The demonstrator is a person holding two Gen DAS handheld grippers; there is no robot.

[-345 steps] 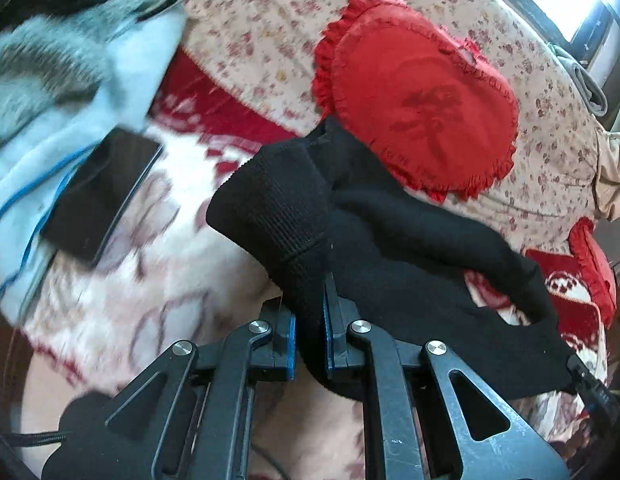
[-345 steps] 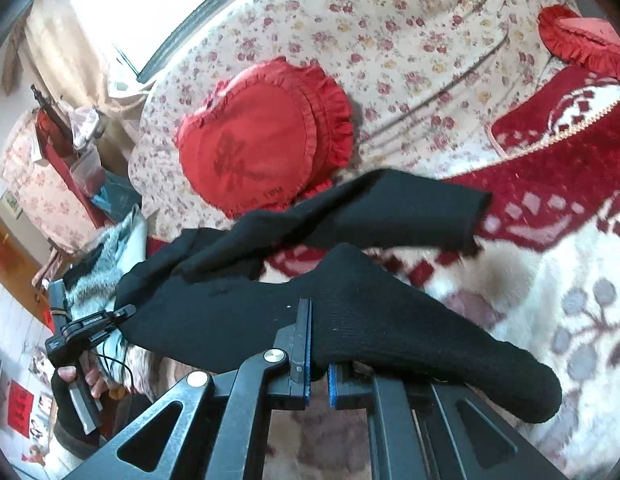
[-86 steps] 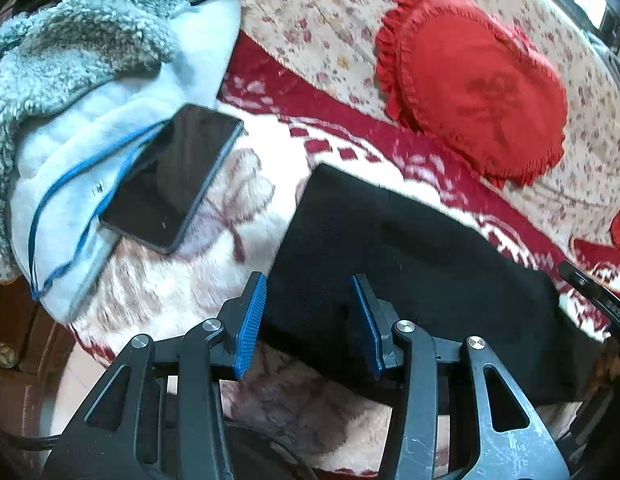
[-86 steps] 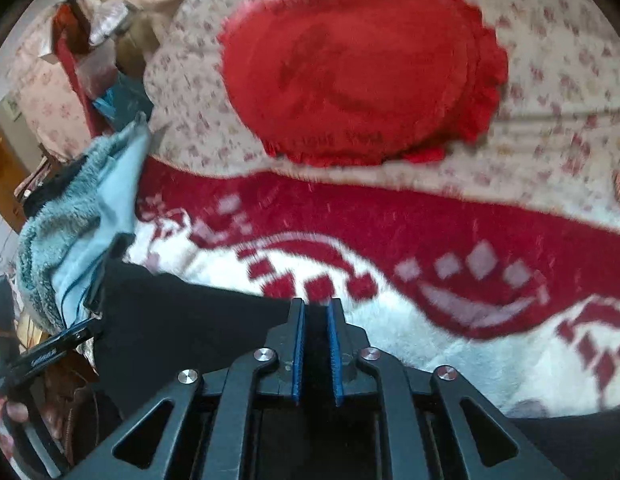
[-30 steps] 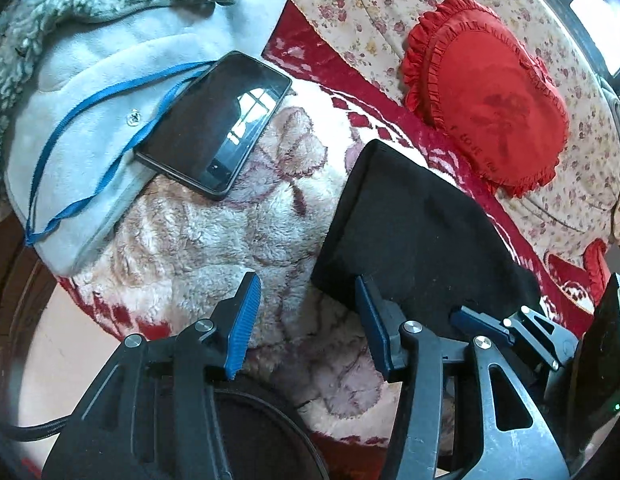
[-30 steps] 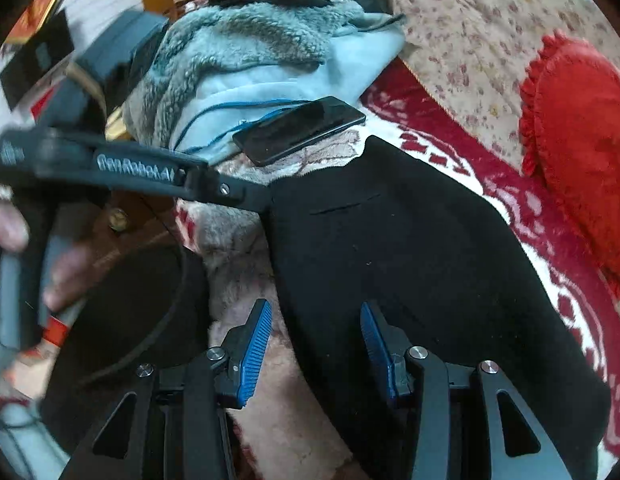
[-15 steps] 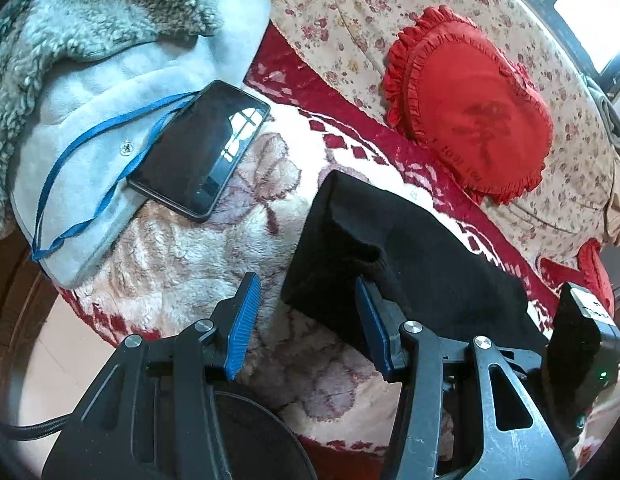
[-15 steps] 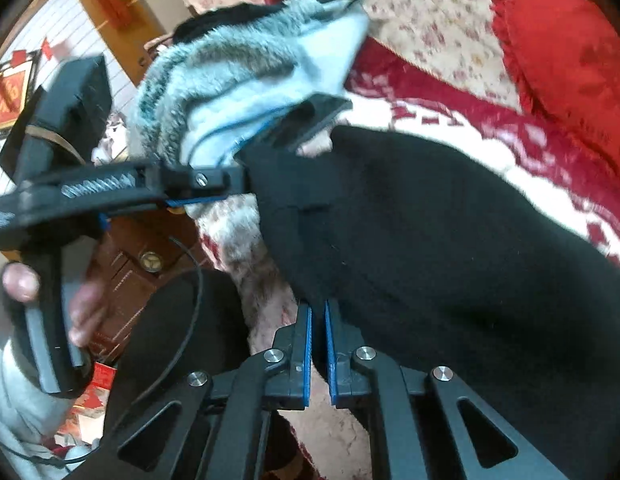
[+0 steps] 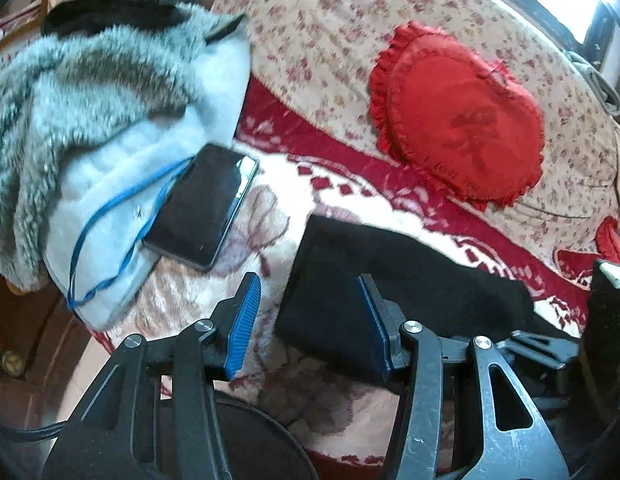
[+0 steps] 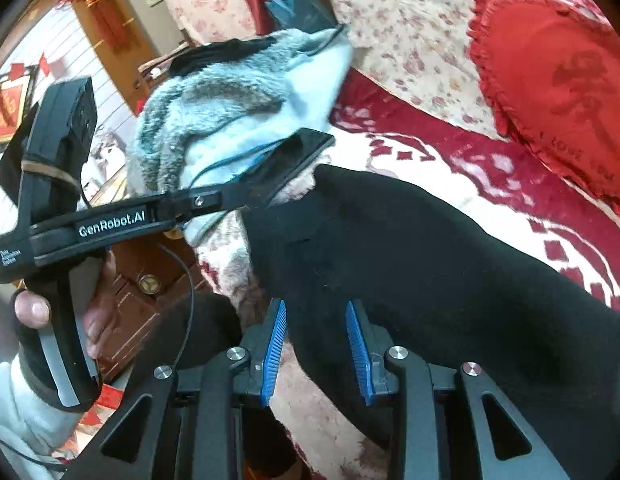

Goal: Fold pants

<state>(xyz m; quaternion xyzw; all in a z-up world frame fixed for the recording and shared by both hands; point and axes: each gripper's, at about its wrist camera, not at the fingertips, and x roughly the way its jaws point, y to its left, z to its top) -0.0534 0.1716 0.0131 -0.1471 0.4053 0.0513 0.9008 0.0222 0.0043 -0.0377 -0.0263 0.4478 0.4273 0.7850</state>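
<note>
The black pants (image 9: 390, 284) lie folded flat on the red and cream blanket (image 9: 269, 216); they also show in the right wrist view (image 10: 430, 280). My left gripper (image 9: 305, 320) is open, its jaws straddling the near left corner of the pants without holding them. My right gripper (image 10: 316, 348) is open over the pants' near edge, empty. The left gripper's body (image 10: 109, 220) shows in the right wrist view, held by a hand.
A black phone (image 9: 201, 212) lies on a pale blue fur-trimmed coat (image 9: 101, 128) left of the pants. A red heart cushion (image 9: 458, 116) rests on the floral cover (image 9: 330, 40) behind. The bed edge and a wooden frame (image 10: 141, 280) are at left.
My right gripper was shut on the pants' edge half a second ago and has opened, letting the cloth go. The lifted corner has settled flat. My left gripper stays open.
</note>
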